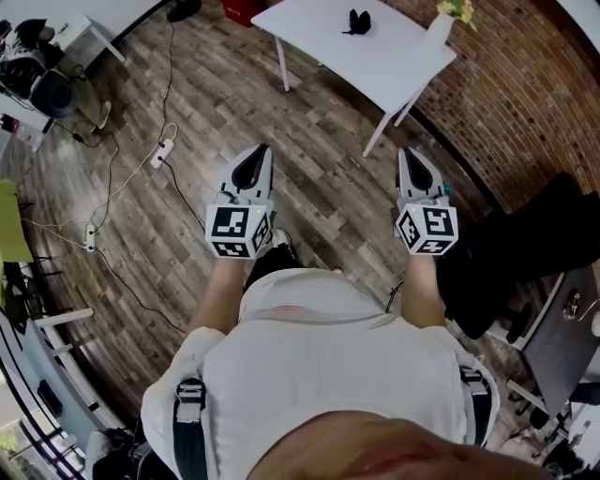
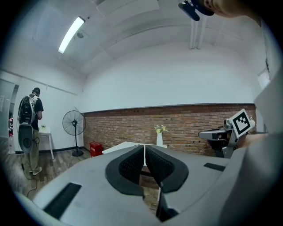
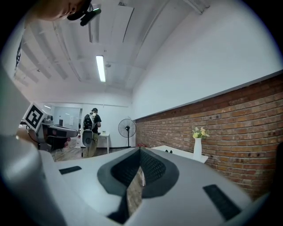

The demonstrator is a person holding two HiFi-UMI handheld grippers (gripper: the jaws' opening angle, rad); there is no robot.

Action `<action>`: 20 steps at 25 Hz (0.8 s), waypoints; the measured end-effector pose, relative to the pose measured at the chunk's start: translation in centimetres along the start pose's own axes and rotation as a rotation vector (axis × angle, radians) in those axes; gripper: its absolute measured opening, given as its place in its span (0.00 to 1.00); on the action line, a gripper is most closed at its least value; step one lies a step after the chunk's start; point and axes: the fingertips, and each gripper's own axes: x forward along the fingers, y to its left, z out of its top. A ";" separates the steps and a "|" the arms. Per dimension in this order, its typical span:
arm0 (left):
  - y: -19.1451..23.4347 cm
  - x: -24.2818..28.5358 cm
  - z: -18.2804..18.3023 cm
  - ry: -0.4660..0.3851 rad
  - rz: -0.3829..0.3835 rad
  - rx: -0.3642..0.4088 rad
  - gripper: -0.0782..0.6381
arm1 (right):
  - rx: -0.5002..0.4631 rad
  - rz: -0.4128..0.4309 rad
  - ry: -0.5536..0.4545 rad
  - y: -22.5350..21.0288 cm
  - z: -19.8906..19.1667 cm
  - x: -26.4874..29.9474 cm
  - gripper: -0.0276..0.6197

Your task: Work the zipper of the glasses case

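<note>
1. Two grippers are held out in front of a standing person, above a wooden floor (image 1: 309, 202).
2. The left gripper (image 1: 255, 156) is seen shut: in the left gripper view its two dark pads (image 2: 132, 164) are pressed together, and nothing is held between them.
3. The right gripper (image 1: 410, 159) is likewise closed, and in the right gripper view nothing but floor is seen through the slit below its pads (image 3: 152, 167).
4. Both grippers are pointed nearly level towards a white table (image 1: 328, 42), which is set near a brick wall (image 1: 525, 112).
5. A small black item, taken to be the glasses case (image 1: 359, 21), is seen lying on the far part of that table. It is too small for its zipper to be made out.
6. The glasses case is well apart from both grippers and is touched by neither.
7. A white vase (image 1: 439, 28) with yellow flowers is placed upright at the table's corner nearest the wall, to the right of the glasses case.
8. A standing fan (image 2: 73, 125) and a red box (image 2: 95, 148) are seen by the wall in the left gripper view.
9. A black chair (image 1: 525, 253) is placed to the person's right.
10. A power strip (image 1: 162, 150) with cables is laid on the floor to the left.
</note>
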 end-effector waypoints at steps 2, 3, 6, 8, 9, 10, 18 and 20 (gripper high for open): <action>2.6 0.9 -0.2 0.003 -0.002 -0.011 0.14 | -0.006 -0.006 0.010 0.9 0.2 2.5 0.12; 4.1 1.5 -0.2 0.003 -0.003 -0.016 0.14 | -0.009 -0.008 0.011 1.5 0.5 3.9 0.12; 8.7 3.1 0.2 -0.004 -0.003 -0.031 0.14 | -0.031 -0.008 0.017 3.5 1.6 8.1 0.12; 11.3 4.1 0.4 -0.009 -0.010 -0.032 0.14 | -0.054 -0.009 0.024 4.9 2.2 10.5 0.12; 12.5 4.5 0.4 -0.010 -0.017 -0.030 0.14 | -0.064 -0.012 0.027 5.5 2.3 11.5 0.12; 13.5 4.9 0.4 -0.009 -0.022 -0.029 0.14 | -0.071 -0.015 0.030 6.2 2.4 12.4 0.12; 18.0 7.7 -0.6 0.002 -0.029 -0.069 0.14 | -0.078 -0.007 0.084 7.5 1.8 17.6 0.12; 18.8 8.6 -0.6 0.005 -0.030 -0.075 0.14 | -0.077 -0.005 0.083 7.2 2.0 18.9 0.12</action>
